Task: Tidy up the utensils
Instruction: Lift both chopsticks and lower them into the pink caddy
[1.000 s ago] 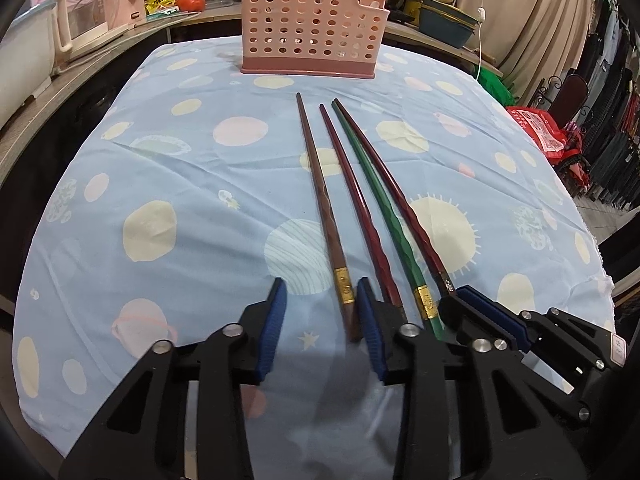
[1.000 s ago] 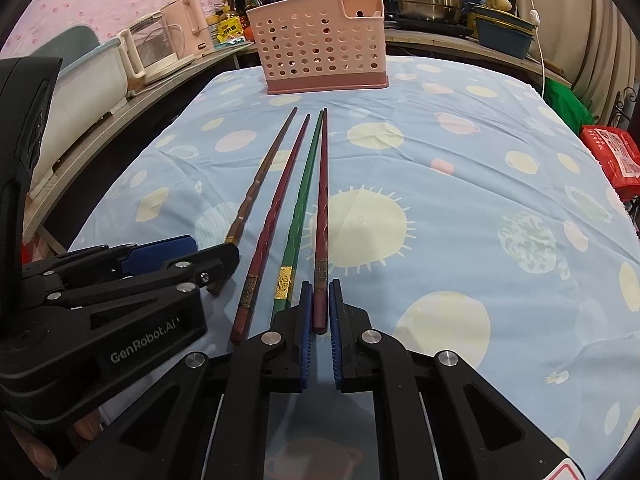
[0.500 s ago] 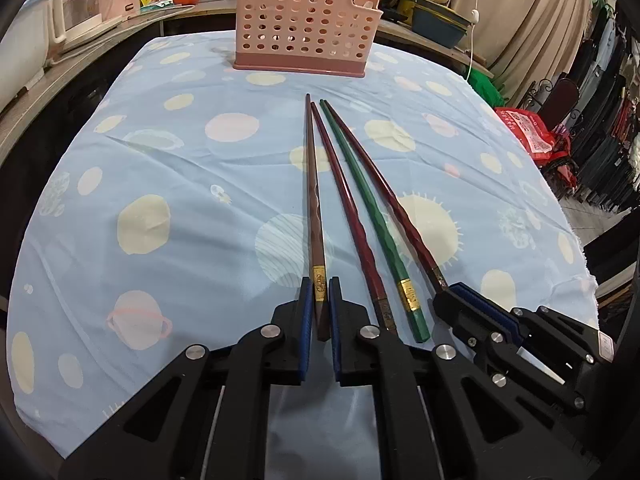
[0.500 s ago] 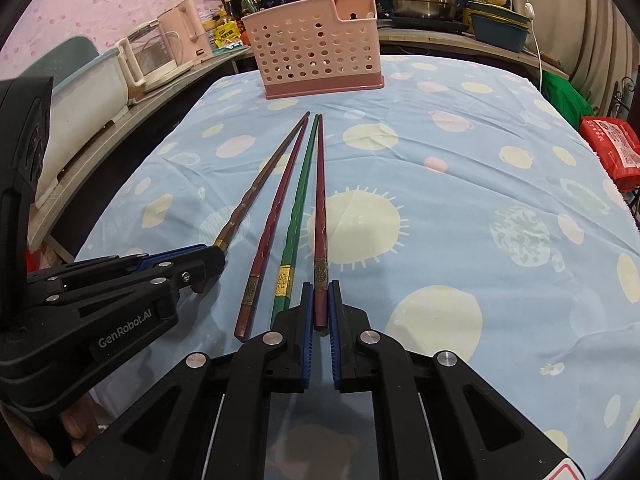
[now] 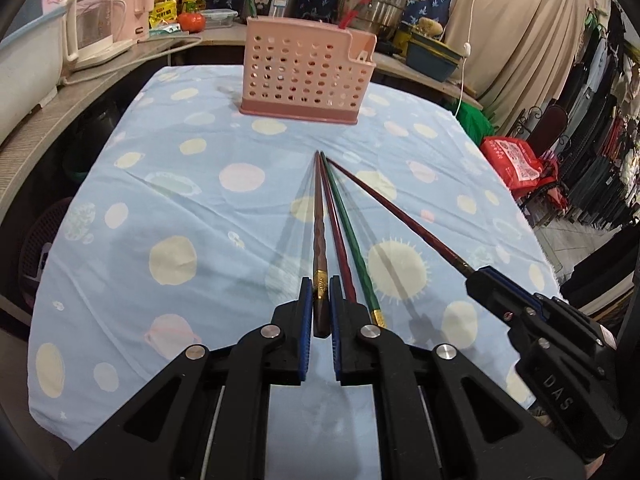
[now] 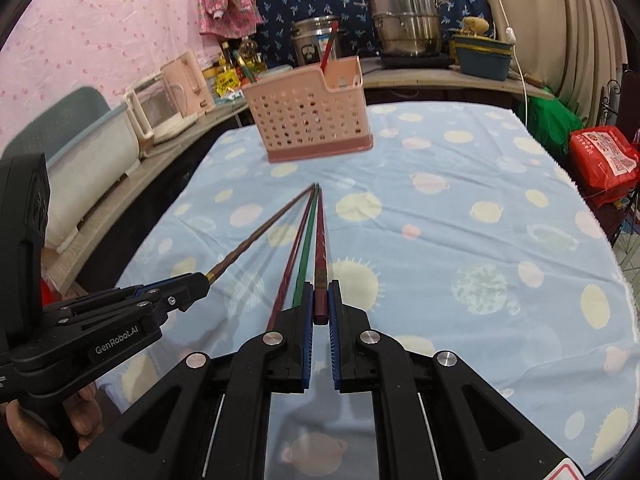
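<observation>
Ahead of both tongs, across the table: pink holder. Left tongs pinched on brown chopstick; right tongs pinched on dark red chopstick. Maroon chopstick and green chopstick lie between them. All four tips converge. Risk: raised tips snagging the loose pair, or pivoting in narrow end grips.
</observation>
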Demonstrator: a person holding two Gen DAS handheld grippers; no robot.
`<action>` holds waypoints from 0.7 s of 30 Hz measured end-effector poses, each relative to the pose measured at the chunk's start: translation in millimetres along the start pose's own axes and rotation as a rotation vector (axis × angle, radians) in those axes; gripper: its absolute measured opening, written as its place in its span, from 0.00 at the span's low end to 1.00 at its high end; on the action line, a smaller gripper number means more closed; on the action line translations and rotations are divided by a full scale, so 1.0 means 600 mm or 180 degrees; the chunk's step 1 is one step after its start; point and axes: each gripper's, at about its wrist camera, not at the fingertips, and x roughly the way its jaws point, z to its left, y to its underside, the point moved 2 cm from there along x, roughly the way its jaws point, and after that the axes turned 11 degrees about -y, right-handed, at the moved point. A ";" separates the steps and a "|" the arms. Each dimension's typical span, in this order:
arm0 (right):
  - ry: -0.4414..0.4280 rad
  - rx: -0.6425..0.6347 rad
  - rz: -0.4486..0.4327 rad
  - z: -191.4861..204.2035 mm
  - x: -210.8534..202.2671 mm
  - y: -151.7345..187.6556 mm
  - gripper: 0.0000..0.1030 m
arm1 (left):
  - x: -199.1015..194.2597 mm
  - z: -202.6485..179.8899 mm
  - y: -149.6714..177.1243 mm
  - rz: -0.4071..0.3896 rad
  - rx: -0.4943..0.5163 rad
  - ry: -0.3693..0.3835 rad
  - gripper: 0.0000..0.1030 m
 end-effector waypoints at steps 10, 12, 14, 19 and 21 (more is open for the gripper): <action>-0.0052 -0.0040 -0.0388 0.007 -0.055 -0.086 0.07 | -0.048 0.029 -0.060 -0.0246 -0.0097 -0.0140 0.07; -0.0049 -0.0063 -0.0463 0.010 -0.064 -0.106 0.07 | -0.055 0.032 -0.075 -0.0295 -0.0087 -0.0187 0.07; -0.0050 -0.0092 -0.0522 0.013 -0.068 -0.123 0.07 | -0.063 0.035 -0.091 -0.0354 -0.0089 -0.0206 0.07; -0.0044 -0.0235 -0.0651 0.024 -0.075 -0.177 0.07 | -0.082 0.038 -0.133 -0.0518 -0.0083 -0.0243 0.07; -0.0064 -0.0271 -0.0688 0.026 -0.074 -0.201 0.07 | -0.092 0.038 -0.154 -0.0597 -0.0064 -0.0246 0.07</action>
